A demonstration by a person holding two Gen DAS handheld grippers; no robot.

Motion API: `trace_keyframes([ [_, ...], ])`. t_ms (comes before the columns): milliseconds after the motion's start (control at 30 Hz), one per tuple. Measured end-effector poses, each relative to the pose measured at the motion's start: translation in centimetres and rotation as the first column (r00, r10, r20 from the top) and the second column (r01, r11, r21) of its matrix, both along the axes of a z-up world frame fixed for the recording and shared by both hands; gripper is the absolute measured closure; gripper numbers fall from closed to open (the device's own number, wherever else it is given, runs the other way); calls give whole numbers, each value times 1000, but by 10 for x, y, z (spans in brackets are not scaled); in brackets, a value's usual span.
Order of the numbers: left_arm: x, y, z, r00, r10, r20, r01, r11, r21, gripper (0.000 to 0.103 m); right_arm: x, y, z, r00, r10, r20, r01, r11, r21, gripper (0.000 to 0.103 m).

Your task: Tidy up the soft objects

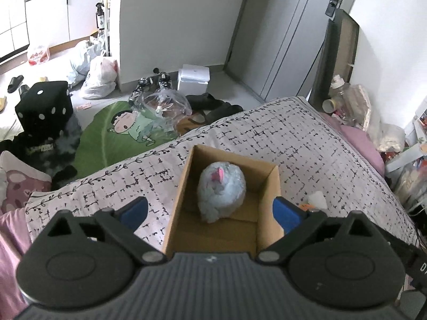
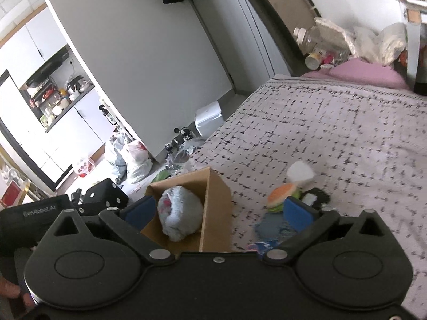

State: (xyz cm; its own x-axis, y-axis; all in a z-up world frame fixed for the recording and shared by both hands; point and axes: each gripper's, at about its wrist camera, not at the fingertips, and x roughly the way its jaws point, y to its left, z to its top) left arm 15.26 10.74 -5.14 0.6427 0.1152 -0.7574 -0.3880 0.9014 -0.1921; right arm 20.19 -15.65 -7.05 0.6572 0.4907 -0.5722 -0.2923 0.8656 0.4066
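Both my grippers spread wide and empty, left gripper [image 1: 209, 213] over cardboard box [image 1: 184, 186] at frame centre, grey plush [image 1: 221, 190] inside, right gripper [image 2: 218, 213] beside burger toy [image 2: 281, 196].

Patterned bedspread [image 1: 280, 138] carries cardboard box [image 1: 184, 186], toys [image 2: 283, 194].

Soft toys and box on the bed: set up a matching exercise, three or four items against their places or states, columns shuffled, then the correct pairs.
Items:
1. grey plush
2. burger plush
3. cardboard box
4. left tool

States:
A. open, holding nothing
B. lies on the blanket outside the box
C. sits inside the box
D. stands open-topped on the bed

Pairs: 1-C, 2-B, 3-D, 4-A
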Motion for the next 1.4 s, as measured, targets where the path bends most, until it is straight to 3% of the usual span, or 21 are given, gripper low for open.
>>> trace_keyframes([
  [467, -17, -50, 8, 999, -41, 21, 41, 999, -9, 4, -14, -51, -2, 999, 29, -44, -30, 999, -36, 0],
  [700, -17, -66, -1, 999, -28, 46, 31, 997, -72, 4, -12, -69, -7, 995, 45, -89, -52, 995, -79, 0],
  [900, -15, -85, -8, 999, -29, 40, 29, 1000, -8, 4, -10, -82, -20, 991, 55, -118, -65, 995, -79, 0],
  [1067, -14, -100, -12, 997, -52, 51, 51, 999, 6, 5, -7, -93, -31, 989, 60, -132, -62, 998, -16, 0],
  [1400, -2, -137, -26, 995, -101, 27, 100, 994, 31, 8, 8, -122, -51, 977, -25, -210, 47, 994, 98, 1],
])
